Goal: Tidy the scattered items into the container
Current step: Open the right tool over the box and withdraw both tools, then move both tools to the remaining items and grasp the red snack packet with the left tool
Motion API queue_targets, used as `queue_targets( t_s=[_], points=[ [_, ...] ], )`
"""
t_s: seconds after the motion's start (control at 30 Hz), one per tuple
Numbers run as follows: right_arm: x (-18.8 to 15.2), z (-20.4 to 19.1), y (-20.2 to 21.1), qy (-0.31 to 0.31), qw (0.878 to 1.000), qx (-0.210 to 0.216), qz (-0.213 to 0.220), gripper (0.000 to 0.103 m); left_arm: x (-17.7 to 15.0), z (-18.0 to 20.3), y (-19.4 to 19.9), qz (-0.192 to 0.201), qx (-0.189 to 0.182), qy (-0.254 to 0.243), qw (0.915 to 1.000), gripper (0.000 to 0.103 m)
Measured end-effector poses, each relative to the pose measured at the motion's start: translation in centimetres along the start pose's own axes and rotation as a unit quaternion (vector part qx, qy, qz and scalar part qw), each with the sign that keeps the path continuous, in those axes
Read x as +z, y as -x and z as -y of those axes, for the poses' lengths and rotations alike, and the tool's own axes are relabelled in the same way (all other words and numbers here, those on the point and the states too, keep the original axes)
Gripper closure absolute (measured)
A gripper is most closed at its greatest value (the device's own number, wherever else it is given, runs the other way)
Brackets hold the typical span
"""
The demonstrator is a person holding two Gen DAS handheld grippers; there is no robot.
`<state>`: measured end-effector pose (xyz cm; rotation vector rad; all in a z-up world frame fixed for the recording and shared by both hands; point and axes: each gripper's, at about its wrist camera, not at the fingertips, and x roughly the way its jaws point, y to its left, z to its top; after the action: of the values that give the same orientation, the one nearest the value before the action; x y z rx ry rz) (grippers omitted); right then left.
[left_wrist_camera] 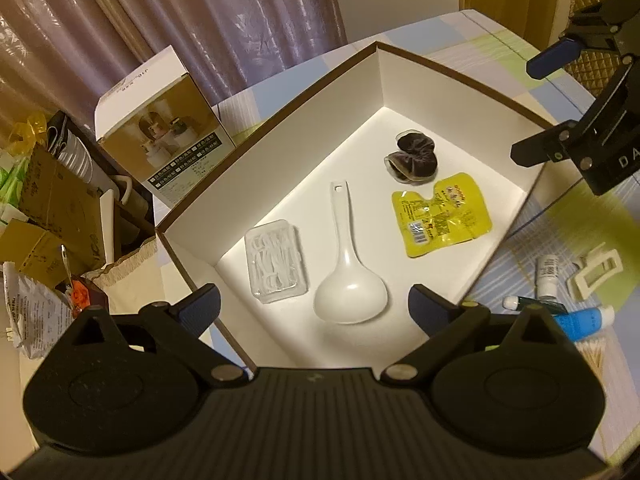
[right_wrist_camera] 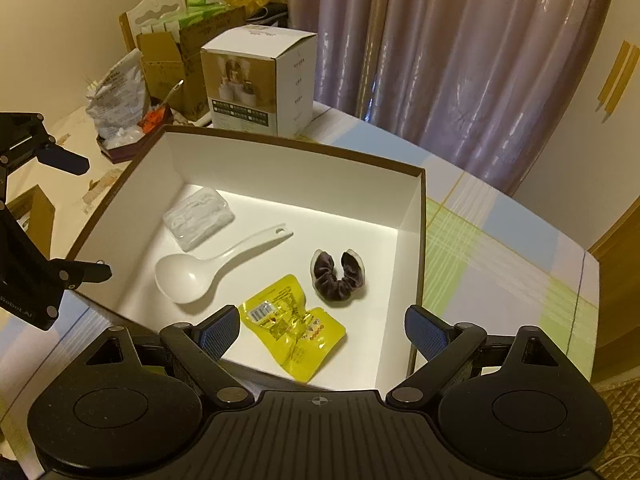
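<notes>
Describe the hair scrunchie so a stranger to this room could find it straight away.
Start at the big white box with the brown rim on the checked tablecloth. Four things lie on its floor; look toward the corner away from the floss-pick case, just beyond the yellow snack pouch. The scrunchie is the only dark, soft item there: a brown, gathered fabric ring curled into a horseshoe, unlike the white spoon.

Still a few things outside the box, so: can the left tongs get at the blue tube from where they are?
Probably yes. The left tongs are open and empty, and the blue tube lies uncovered on the tablecloth outside the box wall, with a small white bottle and white hair clip close by.
</notes>
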<state>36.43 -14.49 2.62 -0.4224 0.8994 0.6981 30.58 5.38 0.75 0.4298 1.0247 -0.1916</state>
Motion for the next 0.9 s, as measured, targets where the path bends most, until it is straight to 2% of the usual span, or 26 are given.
queue_targets(
  t_s=[0.4, 0.9],
  points=[
    [-2.0, -1.2, 3.7, 0.001, 1.000, 0.013, 0.022, 0.008, -2.0, 1.3, 4.0, 0.019, 0.006, 0.008, 0.9998, 0.004],
    [-6.9, -1.2, 7.3, -0.025, 0.998, 0.042, 0.038, 0.008, -5.2, 3.6, 6.5, 0.023, -0.004, 0.025, 0.9994, 0.003]
  ],
)
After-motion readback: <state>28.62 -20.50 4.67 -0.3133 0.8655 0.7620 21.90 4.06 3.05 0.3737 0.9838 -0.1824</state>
